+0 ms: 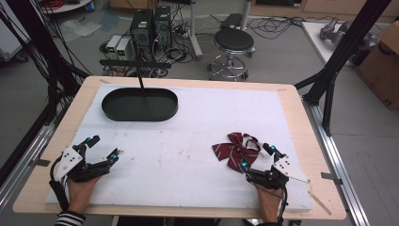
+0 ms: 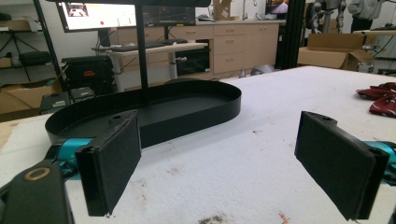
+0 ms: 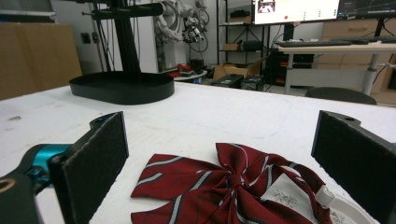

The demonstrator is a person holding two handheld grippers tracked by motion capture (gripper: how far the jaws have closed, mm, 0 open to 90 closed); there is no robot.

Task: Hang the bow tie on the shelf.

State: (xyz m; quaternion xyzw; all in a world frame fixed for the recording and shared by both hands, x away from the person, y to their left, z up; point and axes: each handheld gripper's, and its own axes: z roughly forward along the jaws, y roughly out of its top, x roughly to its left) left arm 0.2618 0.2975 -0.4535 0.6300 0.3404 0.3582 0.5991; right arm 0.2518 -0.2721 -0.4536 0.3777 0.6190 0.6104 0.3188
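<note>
The left gripper (image 1: 99, 147) rests with its jaws wide apart and holding nothing, near the table's front edge and well left of the dark red striped cloth bow (image 1: 236, 149), while the right gripper (image 1: 258, 157) waits spread wide just behind the bow, probably to pinch it, with bare white mat (image 1: 188, 155) between the 2.

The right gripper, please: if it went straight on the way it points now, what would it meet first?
Most likely the red striped bow tie, lying on the table just ahead of the right gripper, whose jaws stand wide open with nothing between them.
</note>
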